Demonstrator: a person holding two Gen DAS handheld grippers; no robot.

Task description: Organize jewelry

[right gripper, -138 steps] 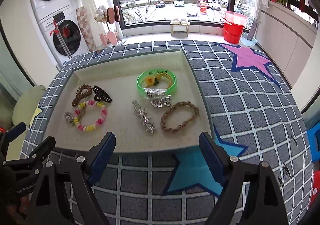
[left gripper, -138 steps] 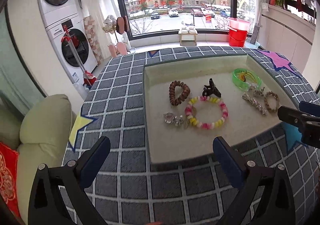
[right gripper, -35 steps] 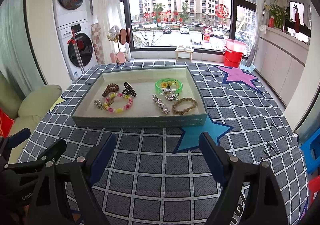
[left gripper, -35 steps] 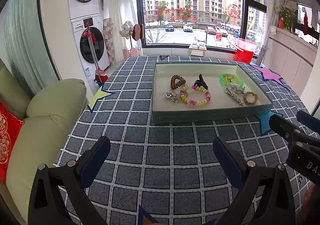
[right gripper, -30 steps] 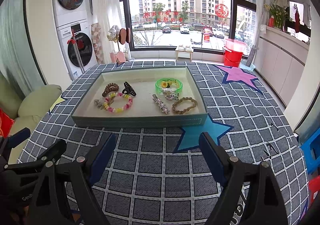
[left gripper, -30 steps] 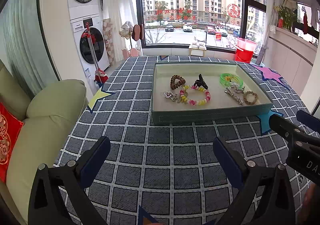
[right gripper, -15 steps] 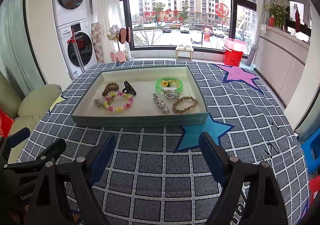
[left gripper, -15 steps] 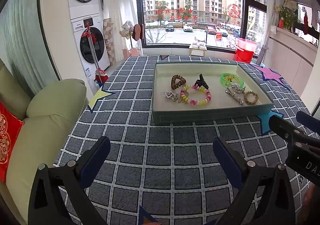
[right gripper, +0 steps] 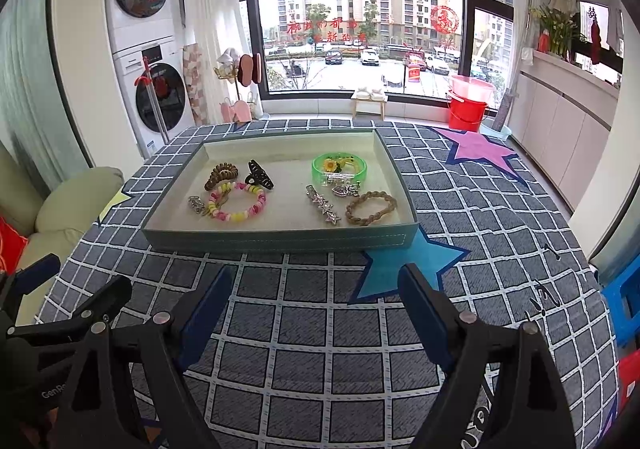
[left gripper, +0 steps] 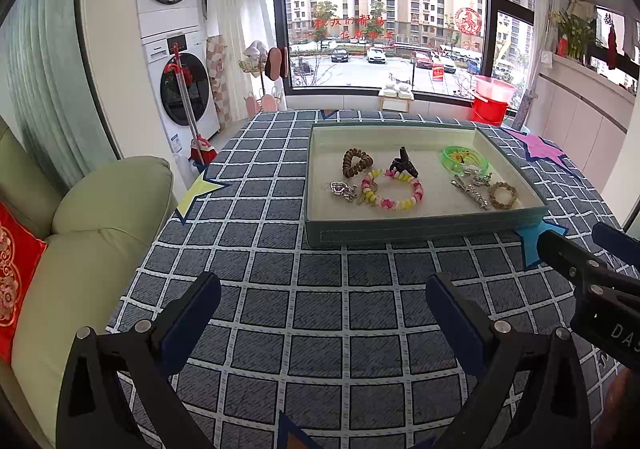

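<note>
only right view shows purple star [right gripper: 478, 151], blue stool [right gripper: 624, 299]

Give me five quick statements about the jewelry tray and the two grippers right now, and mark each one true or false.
1. The green bangle lies inside the tray. True.
2. The right gripper is holding the braided bracelet. False: its jaws stand open and empty, short of the tray, and the bracelet lies in the tray.
3. The black claw clip lies beside the beaded bracelet. True.
4. The tray sits on bare wood. False: it rests on a grid-patterned cloth.
5. The left gripper is shut on the brown coil hair tie. False: it is open, and the tie lies in the tray.
</note>
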